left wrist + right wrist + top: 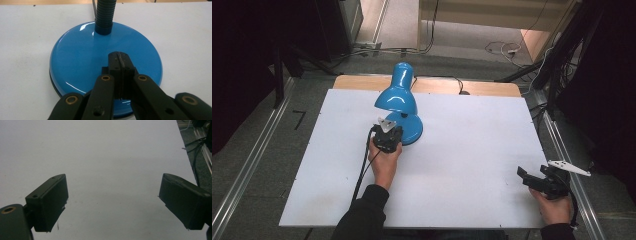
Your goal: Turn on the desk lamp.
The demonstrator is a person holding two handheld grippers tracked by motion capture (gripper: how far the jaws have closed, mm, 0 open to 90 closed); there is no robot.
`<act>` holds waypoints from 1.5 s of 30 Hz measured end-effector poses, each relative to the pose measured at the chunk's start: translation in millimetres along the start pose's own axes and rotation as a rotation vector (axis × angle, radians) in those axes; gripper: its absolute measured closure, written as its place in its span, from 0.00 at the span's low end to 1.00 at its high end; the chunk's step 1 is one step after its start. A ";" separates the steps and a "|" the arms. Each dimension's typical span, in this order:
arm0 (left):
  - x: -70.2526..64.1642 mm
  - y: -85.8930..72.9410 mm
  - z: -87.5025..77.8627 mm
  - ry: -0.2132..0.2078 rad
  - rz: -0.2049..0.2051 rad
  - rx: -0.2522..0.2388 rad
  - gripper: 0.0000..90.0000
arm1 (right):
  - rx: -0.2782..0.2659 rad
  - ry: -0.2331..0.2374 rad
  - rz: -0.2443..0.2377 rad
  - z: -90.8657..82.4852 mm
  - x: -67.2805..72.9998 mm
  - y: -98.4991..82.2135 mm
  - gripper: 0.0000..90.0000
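A blue desk lamp [398, 95] stands on the white table [462, 150], its shade tilted over a round blue base [82, 57]. From the base rises a ribbed blue neck [105, 15]. My left gripper [387, 136] hovers over the near part of the base, jaws pressed together with nothing between them [120, 62]. Whether the tips touch the base I cannot tell. My right gripper [532, 176] rests low at the table's near right corner, its jaws spread wide over bare white table [113, 195].
A wooden strip [492, 87] borders the table's far edge, where the lamp's black cord [457, 82] runs off. Metal rails [247, 165] flank both sides. Cables [502, 49] lie on the floor beyond. Black stands and curtains close in left and right.
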State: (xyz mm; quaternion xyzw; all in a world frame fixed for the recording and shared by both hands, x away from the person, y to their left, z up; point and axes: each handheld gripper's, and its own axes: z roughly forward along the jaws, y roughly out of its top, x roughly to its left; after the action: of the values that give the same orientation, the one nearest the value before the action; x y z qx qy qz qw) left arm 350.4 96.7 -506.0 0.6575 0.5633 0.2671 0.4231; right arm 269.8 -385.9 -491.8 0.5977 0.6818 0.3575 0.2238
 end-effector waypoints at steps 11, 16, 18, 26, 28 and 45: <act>-0.4 -0.2 -0.1 0.003 0.013 0.000 1.00 | -0.002 0.001 -0.006 0.0 0.1 -0.1 0.08; -0.9 -0.5 -0.1 0.007 0.017 -0.001 1.00 | -0.001 0.001 -0.005 0.1 0.3 -0.1 0.08; -1.2 -0.8 0.0 0.009 0.019 -0.005 1.00 | -0.001 0.001 -0.005 0.0 0.3 -0.1 0.08; -1.1 -1.2 -0.1 0.008 0.020 -0.007 1.00 | -0.002 0.001 -0.007 0.1 0.3 -0.1 0.08; -1.2 -1.4 -0.1 0.007 0.018 -0.008 1.00 | -0.002 0.001 -0.008 0.2 0.4 -0.1 0.08; -1.5 -2.2 0.0 0.008 0.019 -0.014 1.00 | 0.000 0.000 -0.004 0.2 0.6 -0.1 0.08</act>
State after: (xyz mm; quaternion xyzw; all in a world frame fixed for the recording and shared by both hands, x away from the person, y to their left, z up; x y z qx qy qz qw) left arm 348.9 95.3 -507.7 0.6587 0.5568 0.2776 0.4230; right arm 269.9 -385.3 -491.9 0.5963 0.6830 0.3571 0.2246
